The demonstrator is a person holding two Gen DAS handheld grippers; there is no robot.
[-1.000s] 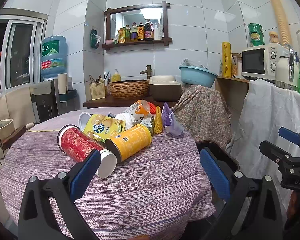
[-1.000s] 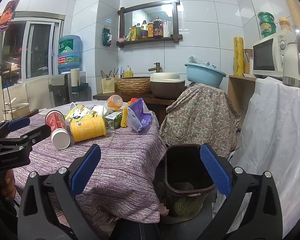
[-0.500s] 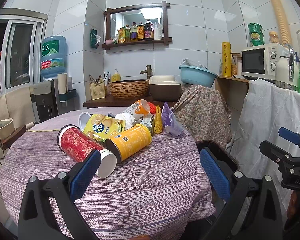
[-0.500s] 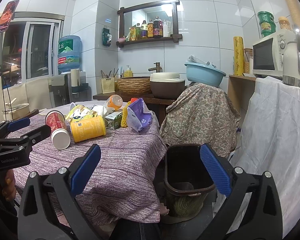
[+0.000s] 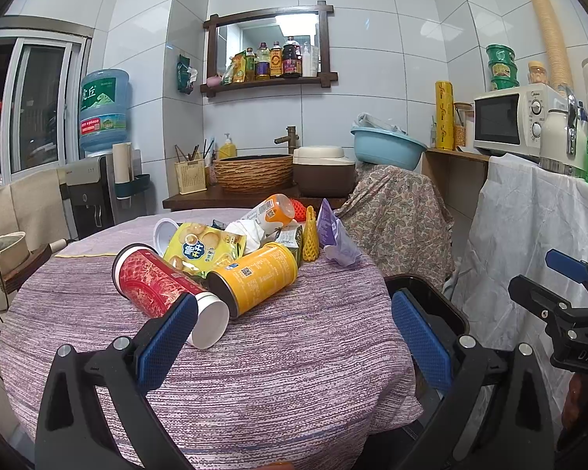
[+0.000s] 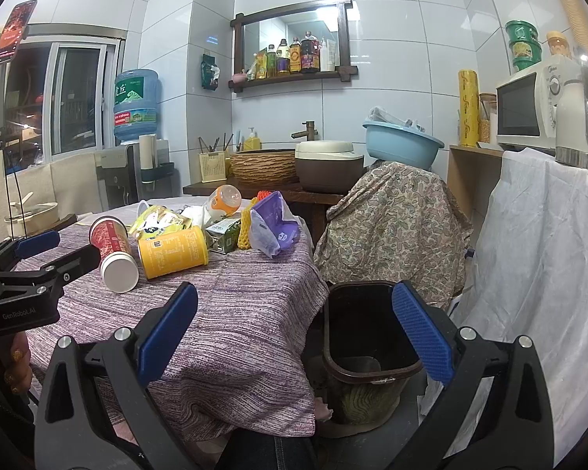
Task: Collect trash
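Note:
A pile of trash lies on the round table (image 5: 278, 352): a red tube with a white cap (image 5: 156, 280), a yellow can (image 5: 254, 278), a yellow-green snack bag (image 5: 204, 248), an orange-capped bottle (image 5: 272, 209), a yellow foam net (image 5: 310, 239) and a purple bag (image 5: 335, 237). A dark bin (image 6: 366, 325) stands on the floor right of the table. My left gripper (image 5: 290, 333) is open and empty, just short of the red tube. My right gripper (image 6: 294, 333) is open and empty, near the bin and the table edge. The same trash shows in the right wrist view (image 6: 172, 252).
A cloth-covered chair (image 5: 396, 219) stands behind the bin. A white-draped counter (image 5: 537, 211) with a microwave (image 5: 509, 121) is on the right. A sink counter (image 5: 254, 192) and a water dispenser (image 5: 98, 180) stand at the back.

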